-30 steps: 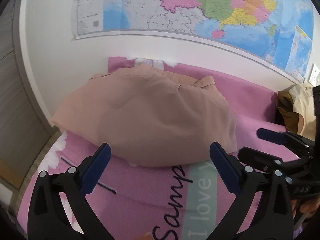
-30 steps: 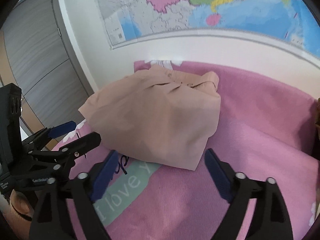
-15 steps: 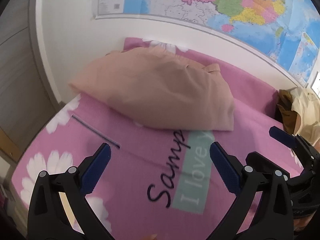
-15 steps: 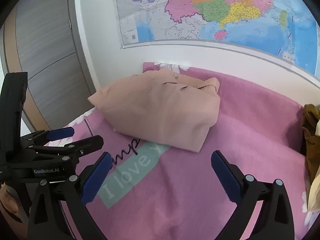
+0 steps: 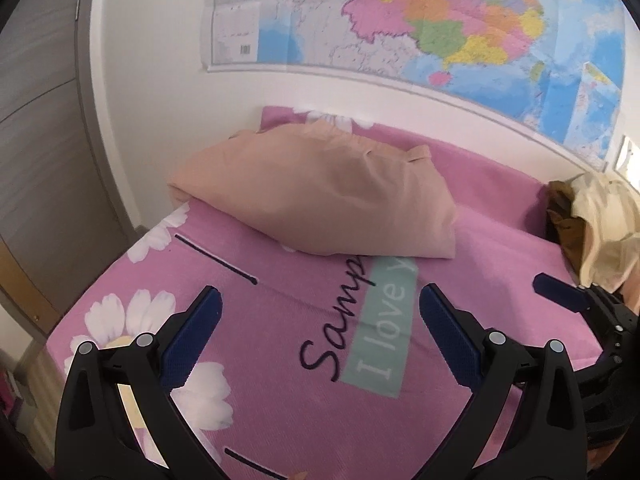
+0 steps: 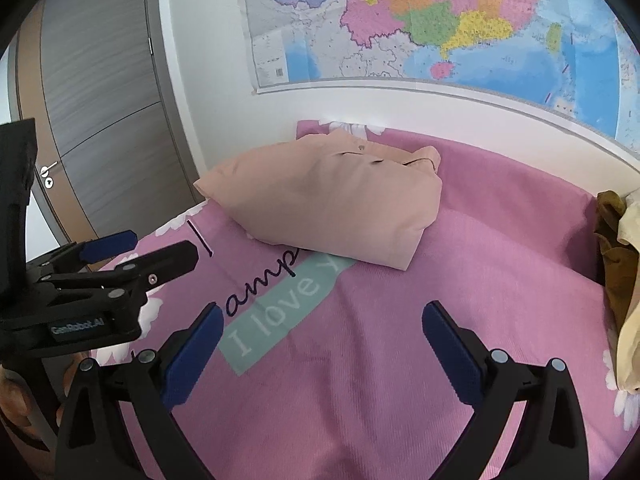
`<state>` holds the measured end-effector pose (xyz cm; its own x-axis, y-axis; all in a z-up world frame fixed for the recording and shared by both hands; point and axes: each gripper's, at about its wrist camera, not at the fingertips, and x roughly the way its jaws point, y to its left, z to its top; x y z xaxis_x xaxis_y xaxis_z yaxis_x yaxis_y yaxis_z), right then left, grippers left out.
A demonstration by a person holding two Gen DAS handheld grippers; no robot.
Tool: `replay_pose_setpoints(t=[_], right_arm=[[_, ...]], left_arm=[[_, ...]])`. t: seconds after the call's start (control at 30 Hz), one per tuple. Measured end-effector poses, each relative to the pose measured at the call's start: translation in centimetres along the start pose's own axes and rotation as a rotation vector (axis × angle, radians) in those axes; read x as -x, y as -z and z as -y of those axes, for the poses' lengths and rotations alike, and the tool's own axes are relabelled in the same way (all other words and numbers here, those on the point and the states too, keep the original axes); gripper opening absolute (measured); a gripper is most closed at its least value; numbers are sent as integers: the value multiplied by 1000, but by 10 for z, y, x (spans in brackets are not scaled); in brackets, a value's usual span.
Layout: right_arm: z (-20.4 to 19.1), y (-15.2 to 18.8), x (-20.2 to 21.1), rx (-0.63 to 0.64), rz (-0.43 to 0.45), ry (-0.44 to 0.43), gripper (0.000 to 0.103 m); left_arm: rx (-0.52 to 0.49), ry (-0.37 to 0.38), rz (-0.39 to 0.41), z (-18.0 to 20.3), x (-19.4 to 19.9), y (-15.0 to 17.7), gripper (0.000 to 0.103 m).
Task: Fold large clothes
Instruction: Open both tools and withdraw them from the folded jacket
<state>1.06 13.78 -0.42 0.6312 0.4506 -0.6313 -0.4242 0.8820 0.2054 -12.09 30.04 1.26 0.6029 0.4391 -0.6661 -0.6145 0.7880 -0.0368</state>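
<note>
A folded peach-pink garment (image 5: 320,196) (image 6: 336,204) lies as a neat bundle at the far end of the pink bed cover (image 5: 500,264) (image 6: 500,264), near the wall. My left gripper (image 5: 318,340) hangs open over the printed lettering, well short of the bundle, with nothing between its blue pads. My right gripper (image 6: 320,354) is also open and holds nothing, equally far back from the garment. Each gripper shows at the side of the other's view: the right one (image 5: 576,304) and the left one (image 6: 132,256).
A heap of mustard and cream clothes (image 5: 592,224) (image 6: 620,280) lies at the bed's right edge. A large map (image 5: 440,20) hangs on the white wall behind. A grey door (image 6: 100,120) stands to the left. A hand (image 6: 16,396) grips the left tool.
Both grippers have drawn back from the folded garment, which now looks smaller and farther off. More of the pink cover and its lettering shows. The right jaws widened slightly.
</note>
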Motion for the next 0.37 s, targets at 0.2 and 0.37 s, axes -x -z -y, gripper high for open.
replay_pose_setpoints(t=[0.2, 0.37], right_arm=[[-1, 6, 11, -1, 11, 1, 97], [0, 11, 16, -12, 14, 4, 97]], left_arm=[[-10, -28, 10, 7, 11, 4, 98], [10, -11, 4, 8, 15, 7, 98]])
